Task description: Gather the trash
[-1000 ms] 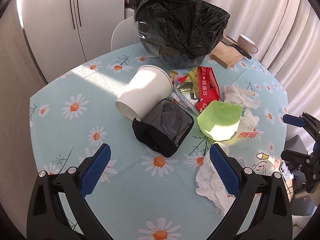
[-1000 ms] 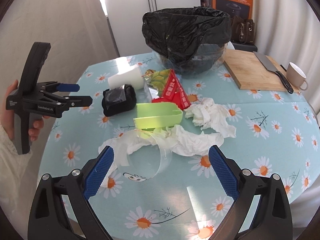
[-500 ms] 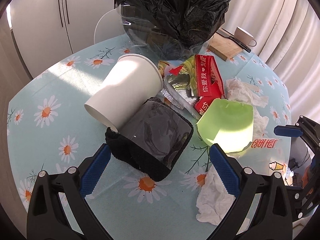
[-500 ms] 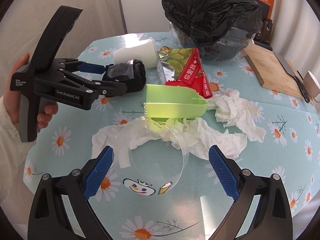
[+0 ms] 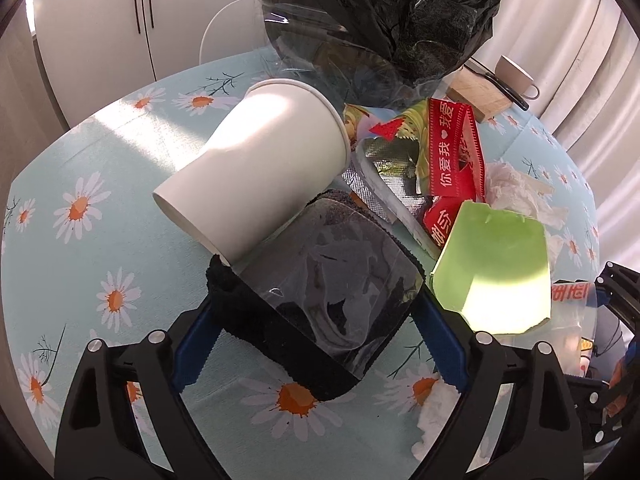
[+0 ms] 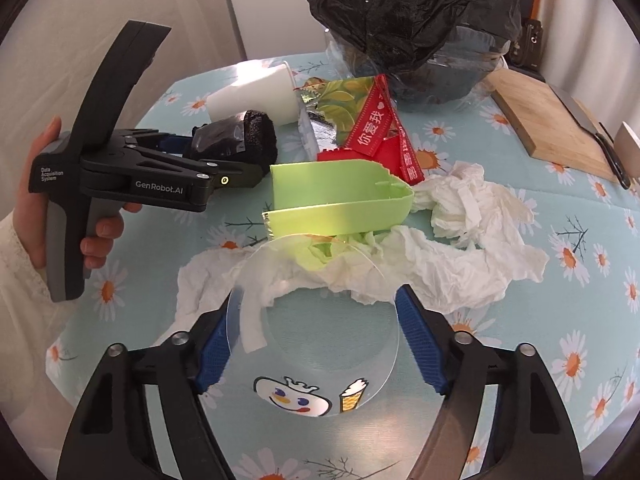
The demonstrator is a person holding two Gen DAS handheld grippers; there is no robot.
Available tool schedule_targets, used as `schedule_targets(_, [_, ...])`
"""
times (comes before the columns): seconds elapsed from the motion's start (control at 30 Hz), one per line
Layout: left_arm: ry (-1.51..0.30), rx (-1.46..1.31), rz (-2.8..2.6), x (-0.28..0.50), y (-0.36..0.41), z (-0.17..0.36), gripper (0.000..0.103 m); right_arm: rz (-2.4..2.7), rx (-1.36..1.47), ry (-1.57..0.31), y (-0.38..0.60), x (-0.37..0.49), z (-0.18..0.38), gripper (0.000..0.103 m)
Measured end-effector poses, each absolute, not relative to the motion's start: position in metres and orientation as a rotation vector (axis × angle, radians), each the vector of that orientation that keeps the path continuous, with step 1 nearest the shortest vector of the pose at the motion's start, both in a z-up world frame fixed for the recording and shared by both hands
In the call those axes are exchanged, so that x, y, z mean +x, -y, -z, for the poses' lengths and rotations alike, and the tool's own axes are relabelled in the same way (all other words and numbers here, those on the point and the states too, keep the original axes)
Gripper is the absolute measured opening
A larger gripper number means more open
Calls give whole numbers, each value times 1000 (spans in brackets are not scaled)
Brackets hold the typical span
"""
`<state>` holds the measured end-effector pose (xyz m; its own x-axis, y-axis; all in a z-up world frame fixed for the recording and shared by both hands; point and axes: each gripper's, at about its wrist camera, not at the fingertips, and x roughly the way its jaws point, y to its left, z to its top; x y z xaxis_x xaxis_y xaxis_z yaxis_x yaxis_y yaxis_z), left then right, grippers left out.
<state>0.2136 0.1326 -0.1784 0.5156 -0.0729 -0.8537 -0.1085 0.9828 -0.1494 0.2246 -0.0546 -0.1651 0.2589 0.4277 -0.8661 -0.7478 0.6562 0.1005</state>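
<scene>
My left claw [image 5: 316,340] is closing around the black fuzzy bundle in clear film [image 5: 320,300], which sits between its blue pads; I cannot tell whether they press on it yet. My right claw [image 6: 312,344] is closing too, with the clear plastic cup [image 6: 320,320] lying on its side between the jaws, its rim close to both pads.

The cup is thin and slick, so I judge a hard squeeze could buckle it or pop it out forward. A strip of the crumpled tissue [image 6: 440,256] droops into its mouth, and lifting may drag that tissue along and tug the green plastic tray [image 6: 340,196] resting on it. On the left, the white paper cup [image 5: 260,164] leans on the bundle; pulling the bundle away would likely set that cup rolling toward the table's [image 5: 80,160] near edge.

Both claws work close together, so lifting at once risks a knock. Open room lies toward me on both sides; ahead, the red snack wrappers [image 5: 452,152] crowd the way to the black trash bag [image 6: 408,12].
</scene>
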Motion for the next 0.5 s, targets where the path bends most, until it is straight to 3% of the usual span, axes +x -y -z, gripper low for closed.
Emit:
schedule_targets(0.17, [-1046,-271,2,210,-136,176,81,-820,-296,-1051,64,226,160,65])
schedule_targets(0.5, [-1091,-230,-11,186,-116,164,79,-793,-295,-1008,81,209,130,63])
